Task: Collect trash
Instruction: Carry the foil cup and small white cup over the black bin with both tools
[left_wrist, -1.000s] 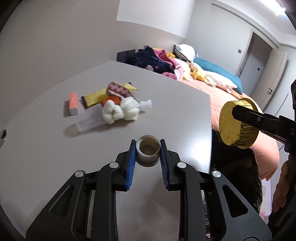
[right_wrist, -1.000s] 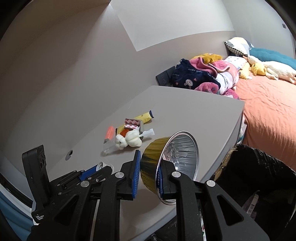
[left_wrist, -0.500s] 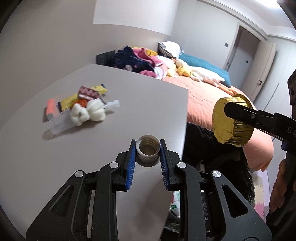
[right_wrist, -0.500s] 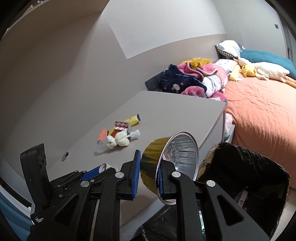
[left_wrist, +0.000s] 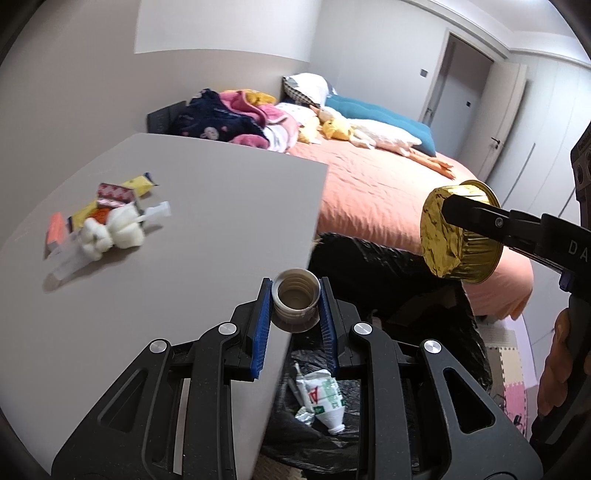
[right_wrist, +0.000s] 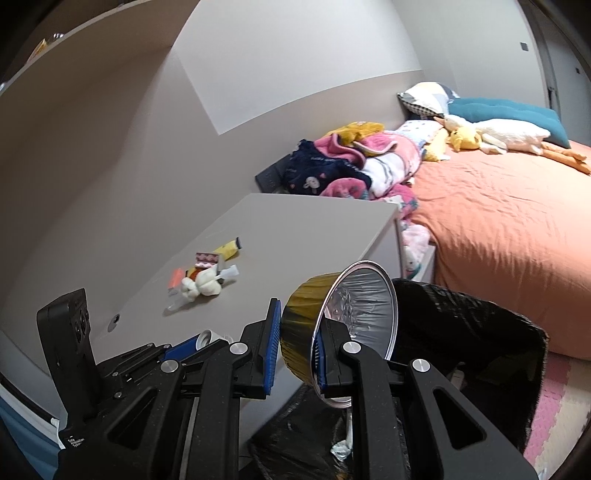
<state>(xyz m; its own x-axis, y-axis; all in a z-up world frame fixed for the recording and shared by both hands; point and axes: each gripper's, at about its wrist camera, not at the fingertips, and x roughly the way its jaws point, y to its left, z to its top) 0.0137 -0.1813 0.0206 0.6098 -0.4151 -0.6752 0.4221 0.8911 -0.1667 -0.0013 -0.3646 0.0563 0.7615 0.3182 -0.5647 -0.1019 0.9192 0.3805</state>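
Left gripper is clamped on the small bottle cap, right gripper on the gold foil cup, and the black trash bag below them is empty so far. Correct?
Not quite: the black trash bag is not empty. The left wrist view shows a crushed plastic bottle already in it. The left gripper does hold the bottle cap, the right gripper the gold foil cup.

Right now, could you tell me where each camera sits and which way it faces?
Left wrist: on the left gripper, looking down past the table edge into the black trash bag; its fingers clamp a white bottle cap; a hand shows at right.
Right wrist: on the right gripper, facing table and bed; it pinches a foil cup's wall.
Shared: cup, table litter, bag, bed.
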